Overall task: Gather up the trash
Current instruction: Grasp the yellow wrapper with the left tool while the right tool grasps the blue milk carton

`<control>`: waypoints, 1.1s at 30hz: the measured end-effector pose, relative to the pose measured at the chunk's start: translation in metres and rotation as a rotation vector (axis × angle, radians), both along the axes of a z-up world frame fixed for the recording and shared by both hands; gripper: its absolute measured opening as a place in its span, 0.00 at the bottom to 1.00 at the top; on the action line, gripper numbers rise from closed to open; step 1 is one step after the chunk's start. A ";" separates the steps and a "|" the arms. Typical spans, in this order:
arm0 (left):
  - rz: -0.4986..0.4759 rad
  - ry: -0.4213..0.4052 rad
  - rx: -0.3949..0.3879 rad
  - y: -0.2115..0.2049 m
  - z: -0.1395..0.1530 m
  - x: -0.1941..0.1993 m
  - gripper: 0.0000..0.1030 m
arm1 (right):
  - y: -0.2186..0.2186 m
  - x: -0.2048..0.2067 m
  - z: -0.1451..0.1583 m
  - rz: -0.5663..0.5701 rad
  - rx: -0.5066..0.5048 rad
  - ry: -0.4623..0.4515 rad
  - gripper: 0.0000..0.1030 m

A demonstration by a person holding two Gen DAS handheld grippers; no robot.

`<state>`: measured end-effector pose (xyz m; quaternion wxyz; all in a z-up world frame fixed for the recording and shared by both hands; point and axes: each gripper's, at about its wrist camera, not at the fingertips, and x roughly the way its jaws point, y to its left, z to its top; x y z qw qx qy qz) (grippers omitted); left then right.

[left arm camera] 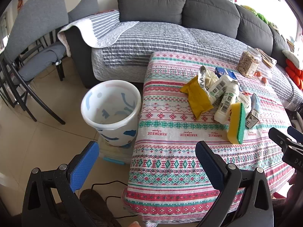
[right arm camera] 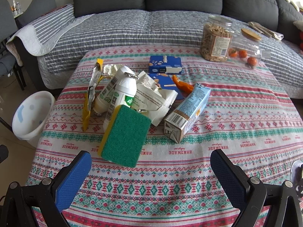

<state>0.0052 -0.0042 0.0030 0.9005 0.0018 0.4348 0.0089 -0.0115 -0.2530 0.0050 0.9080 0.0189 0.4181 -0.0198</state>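
Between the blue pads of the right gripper [right arm camera: 150, 172] nothing is held; its jaws are spread wide, low over the near part of the surface [right arm camera: 236, 132], which wears a cloth with red and green patterns; just past them lies a sponge [right arm camera: 125, 136], green on top and yellow at the side, leaning on the trash heap; behind it are two white bottles [right arm camera: 117, 94], a crumpled white wrapper [right arm camera: 151, 98] and a yellow packet [right arm camera: 89, 102] with a shiny inside; to the right of the sponge a light blue carton [right arm camera: 187, 111] lies on its side; farther back are two blue boxes [right arm camera: 164, 64] and an orange peel [right arm camera: 181, 84]; at the far right corner stand a jar of brown sticks [right arm camera: 215, 39] and a clear jar with small orange fruits [right arm camera: 244, 51]; the left gripper [left arm camera: 147, 162] also has its jaws wide apart and holds nothing, near the left edge of the surface; a white bin [left arm camera: 111, 111] with blue shapes sits on the floor just left of the surface; behind everything is a grey sofa [left arm camera: 189, 9] with a striped blanket [left arm camera: 161, 41].
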 end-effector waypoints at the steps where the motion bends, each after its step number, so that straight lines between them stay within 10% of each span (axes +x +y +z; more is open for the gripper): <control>1: -0.001 0.003 0.001 -0.001 -0.001 0.001 1.00 | -0.002 0.002 0.000 0.001 0.002 0.005 1.00; 15: -0.194 0.145 -0.026 -0.037 -0.013 0.081 1.00 | -0.074 0.075 -0.006 -0.076 0.066 0.199 1.00; 23: -0.161 0.264 -0.238 -0.041 -0.048 0.149 0.95 | -0.116 0.115 -0.040 -0.174 0.215 0.294 1.00; 33: -0.140 0.313 -0.343 -0.059 -0.078 0.197 0.72 | -0.120 0.140 -0.064 -0.224 0.267 0.343 0.66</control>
